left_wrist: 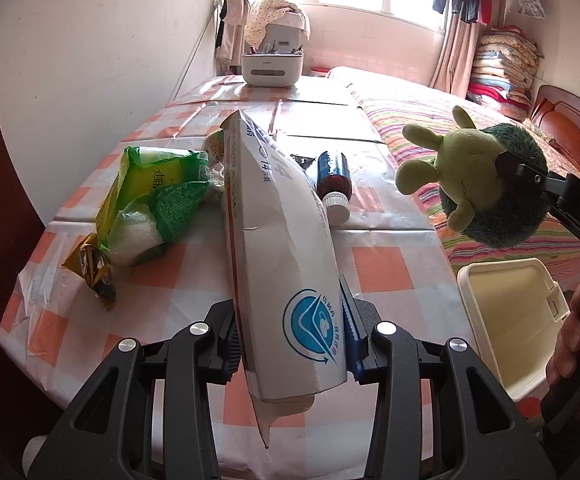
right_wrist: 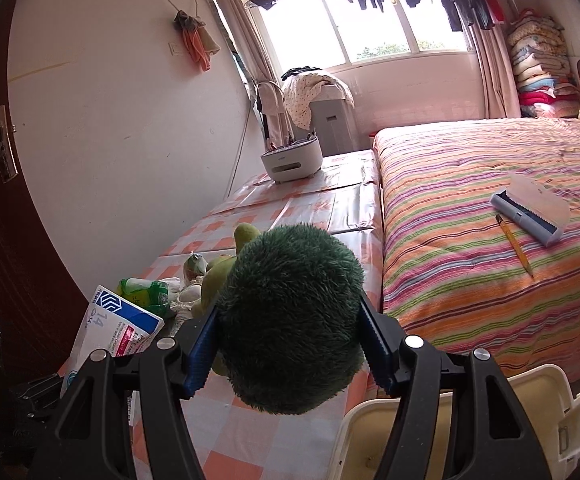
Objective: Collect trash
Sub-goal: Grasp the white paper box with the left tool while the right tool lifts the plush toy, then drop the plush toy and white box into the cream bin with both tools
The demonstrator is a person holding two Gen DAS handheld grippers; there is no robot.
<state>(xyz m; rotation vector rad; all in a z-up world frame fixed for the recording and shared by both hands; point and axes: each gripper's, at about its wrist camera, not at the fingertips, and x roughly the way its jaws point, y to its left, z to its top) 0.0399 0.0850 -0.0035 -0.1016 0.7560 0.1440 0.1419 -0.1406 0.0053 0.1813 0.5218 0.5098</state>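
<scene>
Left gripper [left_wrist: 292, 344]: jaws narrow, blue pads clamped on both sides of a crumpled white medicine box [left_wrist: 281, 240], box lifted off the table [left_wrist: 386, 276] and pointing away from the camera. Box end nearest the camera is torn open; can't see inside it.

Right gripper [right_wrist: 290, 344]: jaws mid-width, closed on a green plush toy [right_wrist: 290, 320], pads pressed into its dark fuzzy back. In the left wrist view the toy hangs above the table's right edge, over the gap toward the bed [right_wrist: 470, 260].

Trash on the checkered tablecloth:
- green plastic bag [left_wrist: 157, 208], far left, white wadded stuff inside, mouth open
- yellow-black wrapper [left_wrist: 95, 276], touching the bag's near end
- small brown bottle [left_wrist: 334, 180], blue label, white cap, lying on its side just right of the box

Cream bin [left_wrist: 518, 320]: sits at the near right, below table level, lid flipped open. Visible part of the interior shows bare walls only; the bottom is out of view.

White desktop holder [left_wrist: 272, 68] at the far end of the table has pens or similar sticking up from it.

On the bed: lint roller [right_wrist: 530, 212] with clear cover and a yellow pencil [right_wrist: 514, 244] just beside it.
</scene>
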